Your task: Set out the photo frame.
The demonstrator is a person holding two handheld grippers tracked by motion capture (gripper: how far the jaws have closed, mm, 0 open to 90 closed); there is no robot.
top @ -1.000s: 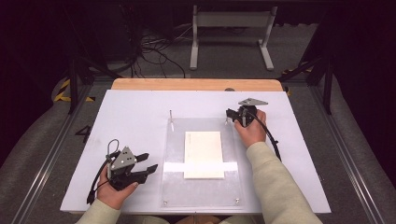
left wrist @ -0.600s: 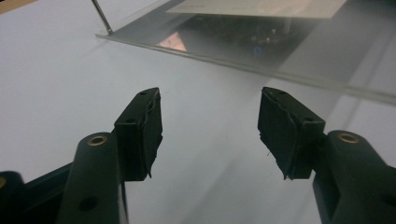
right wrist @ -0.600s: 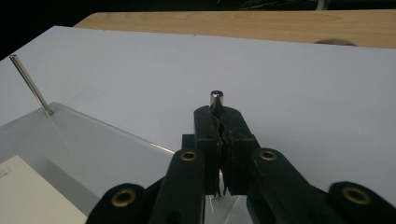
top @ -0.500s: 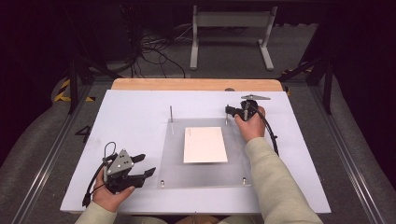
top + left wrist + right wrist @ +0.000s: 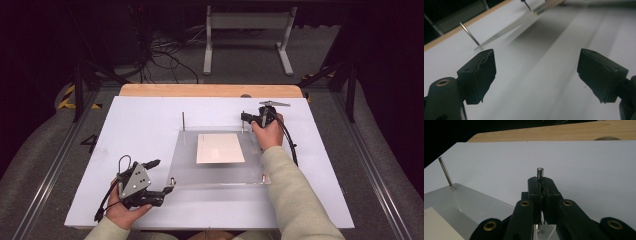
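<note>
A clear plastic plate (image 5: 220, 172) lies flat on the white table with a white sheet of paper (image 5: 220, 148) on it. Thin metal pins stand at its corners. My right gripper (image 5: 245, 117) is shut on the far right pin (image 5: 540, 172), whose tip pokes out above the closed jaws (image 5: 542, 185). The far left pin (image 5: 183, 121) stands free. My left gripper (image 5: 163, 176) sits just left of the plate's near left corner; its jaws have just been opening and now stand wide apart (image 5: 536, 75) with nothing between them.
The white table top (image 5: 125, 130) has bare room to the left of the plate and along the front. A wooden strip (image 5: 210, 90) runs along the far edge. Beyond it are cables and a metal stand (image 5: 247, 22) on the floor.
The plate's near edge, raised toward the camera a second ago, has dropped flat on the table. The left gripper's jaws have spread wider beside the corner. The right gripper has stayed on its pin.
</note>
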